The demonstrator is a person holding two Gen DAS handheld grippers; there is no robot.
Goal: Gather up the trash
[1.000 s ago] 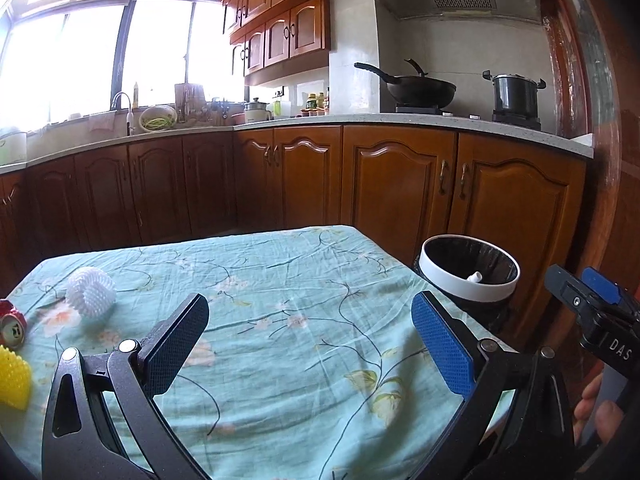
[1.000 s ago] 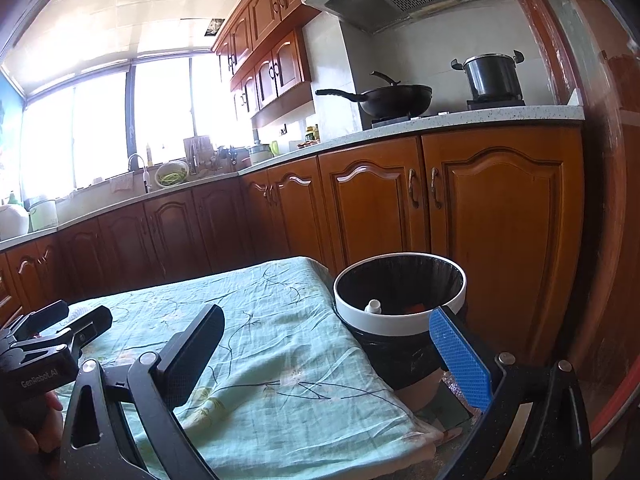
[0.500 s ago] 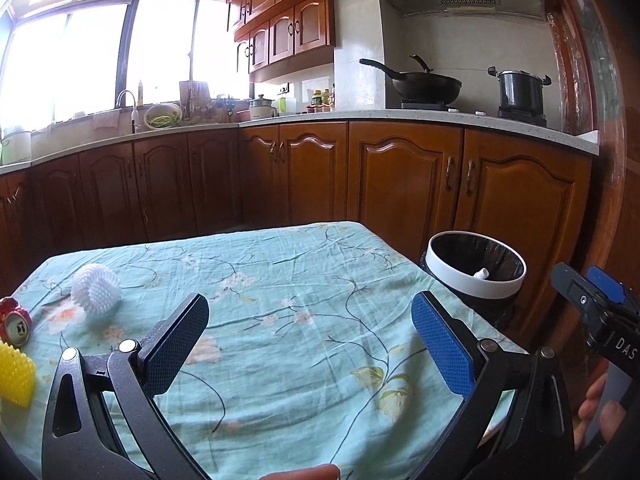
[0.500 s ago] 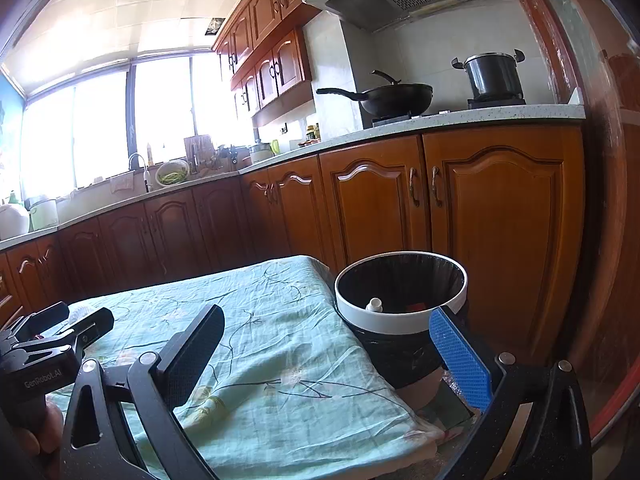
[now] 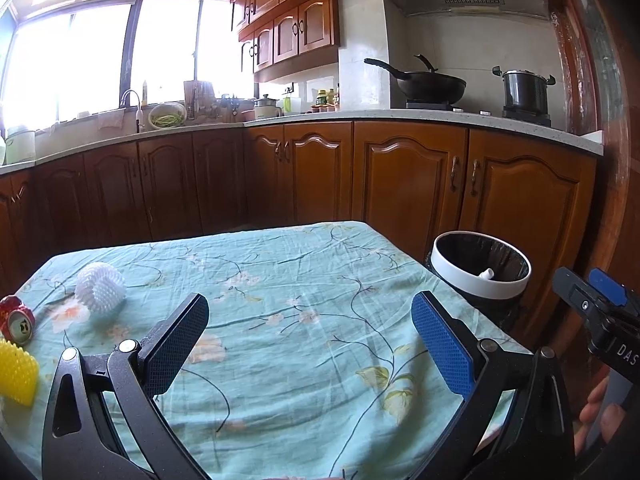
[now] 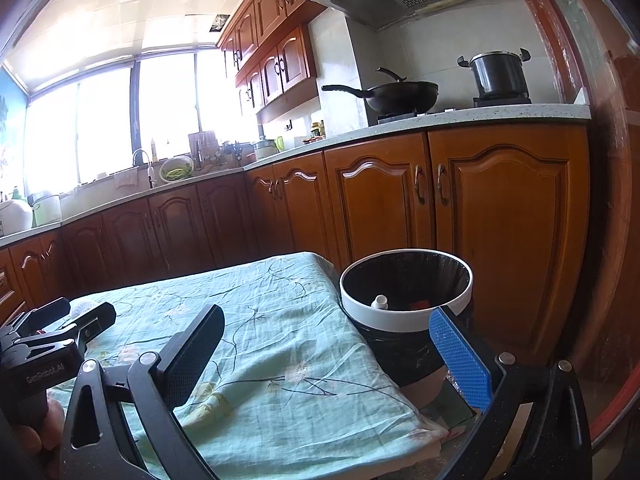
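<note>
Wooden kitchen cabinets with arched door panels run behind a counter draped in a wrinkled teal cloth printed with vines and pale flowers. Compared with a second ago, the left view has lifted slightly, so the cloth and the bin sit a little lower in frame; the right view is nearly unchanged. The left gripper hangs above the cloth with its ribbed blue pads spread wide and nothing between them. The right gripper is likewise released and empty, near the counter's right edge. At the far left of the cloth lie the trash pieces: a white spiky foam sleeve, a crushed red can just beside it, and a yellow spiky foam piece at the frame edge. Beside the counter stands a round bin with a white rim and black liner, holding a small white bottle and something red.
</note>
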